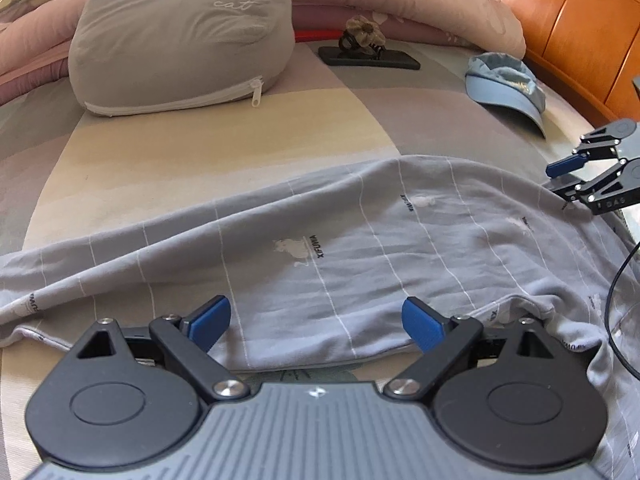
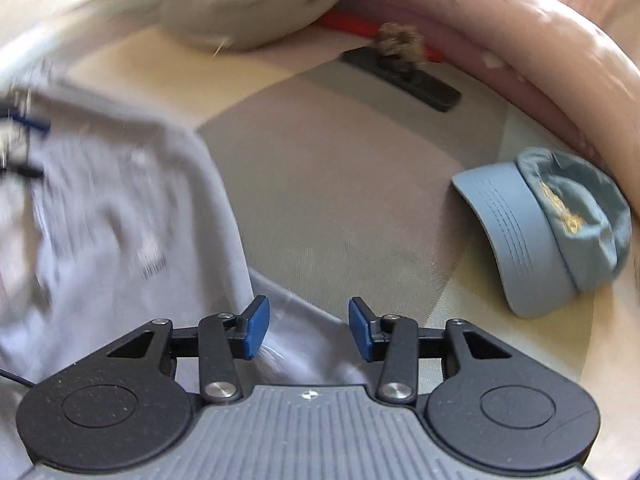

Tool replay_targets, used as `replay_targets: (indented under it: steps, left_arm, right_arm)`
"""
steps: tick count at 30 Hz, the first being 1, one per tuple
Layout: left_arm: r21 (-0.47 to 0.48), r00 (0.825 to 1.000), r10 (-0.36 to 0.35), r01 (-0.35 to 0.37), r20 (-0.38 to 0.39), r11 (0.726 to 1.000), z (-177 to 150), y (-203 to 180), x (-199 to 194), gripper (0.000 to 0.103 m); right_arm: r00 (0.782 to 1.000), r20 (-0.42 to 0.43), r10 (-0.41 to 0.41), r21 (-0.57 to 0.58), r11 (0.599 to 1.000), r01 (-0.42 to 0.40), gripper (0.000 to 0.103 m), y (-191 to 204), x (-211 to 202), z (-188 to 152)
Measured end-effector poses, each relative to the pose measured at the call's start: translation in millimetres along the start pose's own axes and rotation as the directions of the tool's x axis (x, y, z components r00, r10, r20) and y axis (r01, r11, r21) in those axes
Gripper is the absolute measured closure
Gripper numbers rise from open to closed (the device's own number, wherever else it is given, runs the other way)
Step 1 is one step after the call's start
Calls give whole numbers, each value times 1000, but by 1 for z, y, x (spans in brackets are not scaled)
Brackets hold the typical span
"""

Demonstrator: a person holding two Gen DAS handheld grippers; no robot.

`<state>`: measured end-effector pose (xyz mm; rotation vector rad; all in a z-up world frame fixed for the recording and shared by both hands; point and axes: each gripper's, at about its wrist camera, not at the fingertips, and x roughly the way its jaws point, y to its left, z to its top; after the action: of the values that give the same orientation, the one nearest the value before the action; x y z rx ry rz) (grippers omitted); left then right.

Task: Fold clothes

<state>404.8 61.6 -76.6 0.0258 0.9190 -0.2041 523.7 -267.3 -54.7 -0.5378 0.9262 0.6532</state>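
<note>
Bed sheet (image 1: 120, 140) | grey garment (image 1: 320, 240) rumpled, spread | left tool (image 1: 316, 322) spread | right tool (image 2: 308, 328) spread, empty

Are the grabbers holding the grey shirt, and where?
No. Both the left gripper and right gripper are open over the shirt; nothing is held.

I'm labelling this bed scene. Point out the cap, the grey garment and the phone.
cap (image 2: 516, 220): right wrist view, on its brim.
grey garment (image 1: 360, 240): left wrist view, mid-fabric.
phone (image 1: 400, 63): left wrist view, its right end.
</note>
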Motion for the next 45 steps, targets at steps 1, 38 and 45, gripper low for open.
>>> replay_targets:
  steps: [1, 38, 45]
  left_arm:
    - [8, 1000, 4, -4, -2, 1000, 0, -2, 0, 11]
    - [17, 997, 5, -4, -75, 1000, 0, -5, 9, 10]
    - [-41, 998, -36, 34, -58, 999, -3, 4, 7, 5]
  right_arm:
    - [1000, 5, 1, -24, 1000, -1, 50, -1, 2, -1]
    - [987, 90, 136, 112, 983, -146, 71, 15, 32, 55]
    - [993, 121, -2, 289, 957, -33, 59, -20, -4, 30]
